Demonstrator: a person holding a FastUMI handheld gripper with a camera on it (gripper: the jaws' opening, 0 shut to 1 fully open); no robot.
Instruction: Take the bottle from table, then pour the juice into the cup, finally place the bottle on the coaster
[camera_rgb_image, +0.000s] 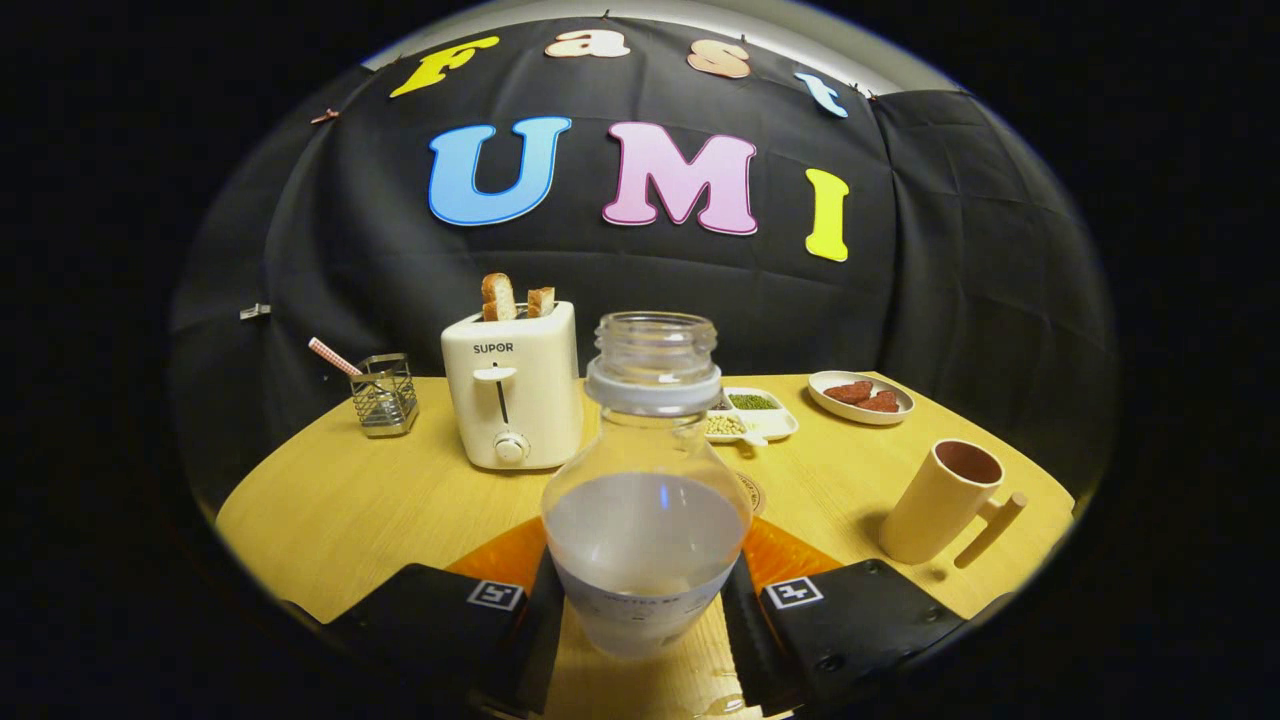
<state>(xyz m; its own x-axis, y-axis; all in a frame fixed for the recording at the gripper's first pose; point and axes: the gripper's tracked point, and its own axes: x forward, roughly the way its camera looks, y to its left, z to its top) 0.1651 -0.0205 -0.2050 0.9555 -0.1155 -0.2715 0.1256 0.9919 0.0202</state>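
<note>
Gripper view: gripper (645, 610) clasping bottle (647, 500), base hidden.

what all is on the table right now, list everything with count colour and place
bottle: 1, clear with a pale cloudy liquid, no cap, upright between the fingers
cup: 1, cream with a side handle, on the table right of the bottle
toaster: 1, cream, beyond the bottle to its left
toast slices: 2, brown, standing in the toaster slots
wire holder: 1, metal, left of the toaster, with a red-and-white checked stick in it
divided tray: 1, white, behind the bottle, with green and pale grains
plate: 1, white, beyond the cup, with reddish-brown pieces
coaster: 1, tan, mostly hidden behind the bottle
table: 1, light wood
tongs: 1, both fingers against the bottle's lower sides
</note>
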